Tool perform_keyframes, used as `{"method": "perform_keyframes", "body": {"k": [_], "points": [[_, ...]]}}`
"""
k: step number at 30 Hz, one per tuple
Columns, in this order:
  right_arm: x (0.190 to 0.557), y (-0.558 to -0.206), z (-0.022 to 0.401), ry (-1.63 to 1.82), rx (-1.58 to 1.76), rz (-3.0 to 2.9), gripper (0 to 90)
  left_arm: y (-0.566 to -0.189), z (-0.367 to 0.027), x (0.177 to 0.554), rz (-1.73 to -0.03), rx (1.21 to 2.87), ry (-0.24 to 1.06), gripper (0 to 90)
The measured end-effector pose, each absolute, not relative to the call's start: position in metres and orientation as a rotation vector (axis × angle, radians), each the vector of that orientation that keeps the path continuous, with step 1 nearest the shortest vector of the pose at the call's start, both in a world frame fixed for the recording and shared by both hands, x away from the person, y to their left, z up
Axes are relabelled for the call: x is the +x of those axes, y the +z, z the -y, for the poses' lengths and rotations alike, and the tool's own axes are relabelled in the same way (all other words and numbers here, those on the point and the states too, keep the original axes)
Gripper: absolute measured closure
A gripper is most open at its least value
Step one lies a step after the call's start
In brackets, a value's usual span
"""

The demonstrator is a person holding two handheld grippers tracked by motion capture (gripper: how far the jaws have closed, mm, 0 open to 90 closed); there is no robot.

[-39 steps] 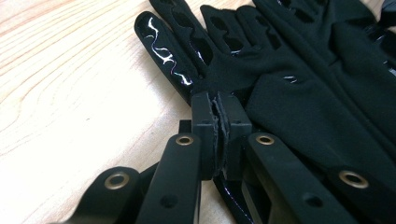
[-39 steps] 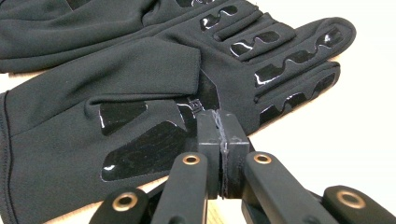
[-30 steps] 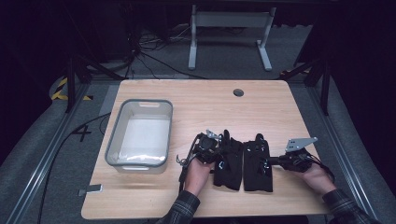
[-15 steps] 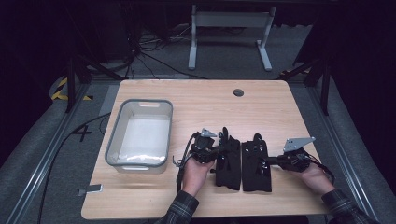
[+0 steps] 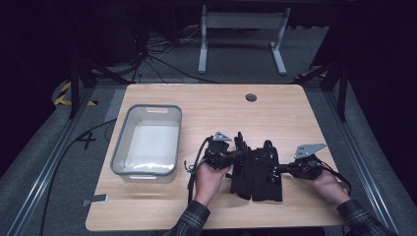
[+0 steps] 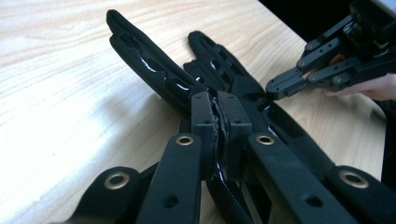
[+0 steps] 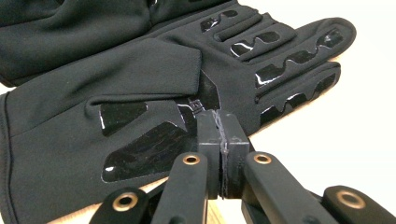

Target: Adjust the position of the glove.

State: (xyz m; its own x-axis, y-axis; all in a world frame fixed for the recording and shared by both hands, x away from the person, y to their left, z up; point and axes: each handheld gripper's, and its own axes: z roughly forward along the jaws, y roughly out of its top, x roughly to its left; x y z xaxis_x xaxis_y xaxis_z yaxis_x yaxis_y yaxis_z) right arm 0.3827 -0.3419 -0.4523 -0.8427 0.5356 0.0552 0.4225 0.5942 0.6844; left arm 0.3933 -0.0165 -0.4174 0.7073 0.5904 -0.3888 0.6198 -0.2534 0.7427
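Observation:
Two black gloves with glossy grip patches lie side by side near the table's front edge, a left glove (image 5: 241,174) and a right glove (image 5: 268,177). My left gripper (image 5: 238,155) comes at them from the left and is shut, with a fold of the left glove (image 6: 149,65) pinched between its pads (image 6: 205,116). From the right, my right gripper (image 5: 278,168) has its jaws pressed together, tips against the right glove's palm (image 7: 140,70) by the thumb; nothing shows between them. That gripper (image 6: 275,88) also appears beyond the gloves in the left gripper view.
A clear plastic bin (image 5: 155,108) stands on the left half of the wooden table (image 5: 221,108). A round cable hole (image 5: 251,97) sits near the far edge. A small grey clip (image 5: 96,200) hangs off the front left corner.

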Motion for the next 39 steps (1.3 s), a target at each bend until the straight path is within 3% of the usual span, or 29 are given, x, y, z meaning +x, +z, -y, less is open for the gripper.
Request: {"method": "perform_keyframes", "body": {"k": [21,32,39], "points": [[0.395,-0.453,0.311,1.081,0.725,-2.696,90.0,-0.414,0.052,0.407,-0.86,1.967,-0.09,86.8],[0.399,-0.454,0.305,1.091,0.699,-2.694,90.0,-0.436,0.09,0.412,-0.826,2.053,-0.117,86.3],[0.398,-0.454,0.307,1.102,0.703,-2.692,90.0,-0.436,0.091,0.412,-0.794,2.034,-0.103,77.1]]}}
